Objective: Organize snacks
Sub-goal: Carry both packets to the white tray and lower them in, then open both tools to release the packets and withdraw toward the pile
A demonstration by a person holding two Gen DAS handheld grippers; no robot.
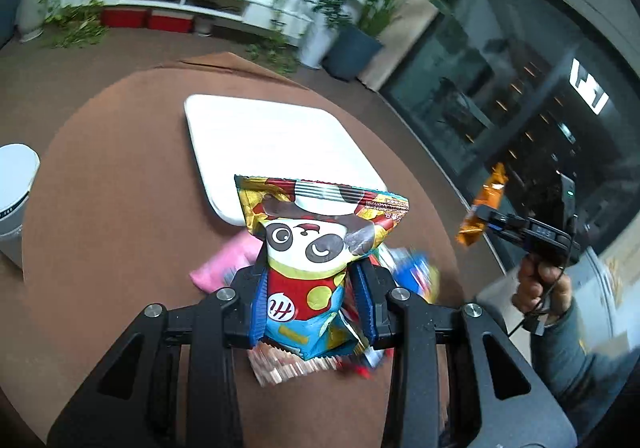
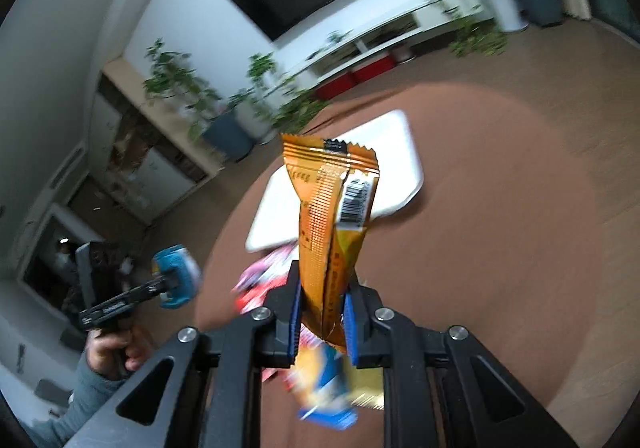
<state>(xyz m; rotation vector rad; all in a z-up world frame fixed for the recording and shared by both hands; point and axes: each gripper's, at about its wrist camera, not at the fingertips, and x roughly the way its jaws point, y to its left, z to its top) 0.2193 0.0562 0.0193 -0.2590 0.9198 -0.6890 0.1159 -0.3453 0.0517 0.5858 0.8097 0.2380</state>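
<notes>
Left claw [image 1: 314, 312]: clamped on panda snack bag [image 1: 316, 244].
Right claw [image 2: 322, 324]: clamped on orange wrapper [image 2: 332, 215].
Desk [image 1: 112, 215]: white tray [image 1: 256, 139] far; loose snack pile [image 1: 224, 264] near.

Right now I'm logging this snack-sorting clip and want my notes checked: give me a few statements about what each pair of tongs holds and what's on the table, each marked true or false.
1. The left tongs grip a panda snack bag. True.
2. The right tongs are empty. False: they are shut on an orange wrapper.
3. The white tray already holds several snacks. False: nothing shows on it in either view.
4. A pink packet lies on the brown table beside the tray. True.
5. Both held snacks rest on the table. False: both are lifted above it.
</notes>
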